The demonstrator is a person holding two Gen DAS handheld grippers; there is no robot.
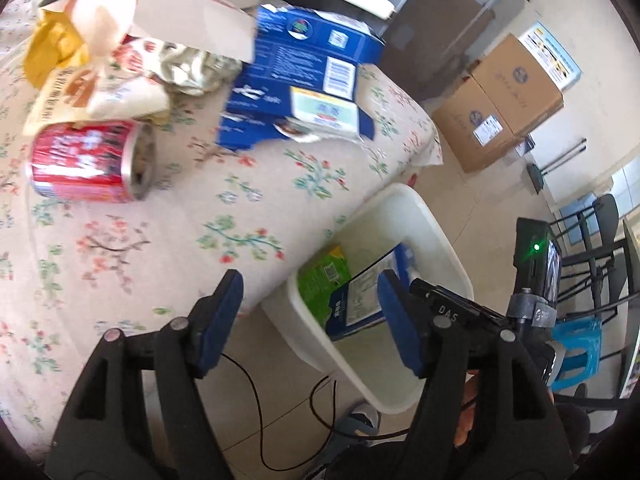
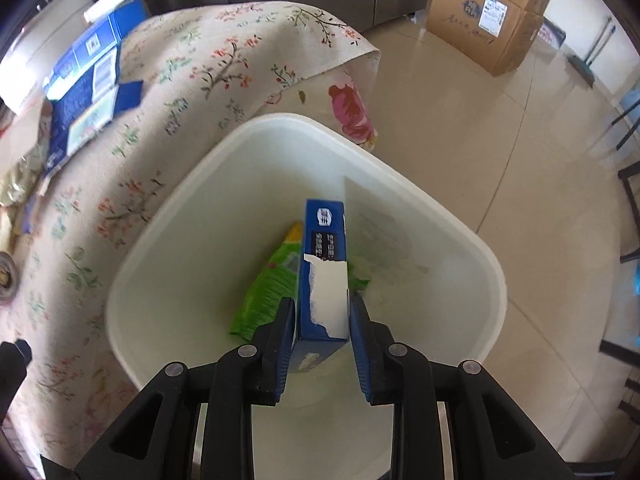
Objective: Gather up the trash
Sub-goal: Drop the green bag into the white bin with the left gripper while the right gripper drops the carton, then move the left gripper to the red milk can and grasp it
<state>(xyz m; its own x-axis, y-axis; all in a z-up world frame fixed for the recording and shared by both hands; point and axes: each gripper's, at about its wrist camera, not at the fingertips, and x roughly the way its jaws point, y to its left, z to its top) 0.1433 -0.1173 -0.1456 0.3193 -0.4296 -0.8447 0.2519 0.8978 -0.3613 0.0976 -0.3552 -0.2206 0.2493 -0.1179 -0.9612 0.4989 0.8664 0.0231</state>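
A white bin [image 2: 280,120] stands on the floor against the floral-clothed table [image 2: 192,72]. My right gripper [image 2: 322,300] points down into it with a small blue box [image 2: 324,240] upright between its pads, which lie against the box's sides. A green packet [image 2: 260,296] lies at the bottom. In the left wrist view my left gripper [image 1: 310,280] hangs open and empty over the table edge and the bin [image 1: 400,208]. On the table lie a red can [image 1: 88,160] on its side, a flattened blue carton [image 1: 288,80], snack bags [image 1: 100,88] and a crumpled foil wrapper [image 1: 192,68].
Stacked cardboard boxes [image 1: 508,100] stand on the tiled floor beyond the table corner. Black chair frames [image 1: 592,248] and a blue stool [image 1: 576,344] are at the right. A black cable [image 1: 256,400] and a person's shoe [image 1: 360,416] are on the floor below the bin.
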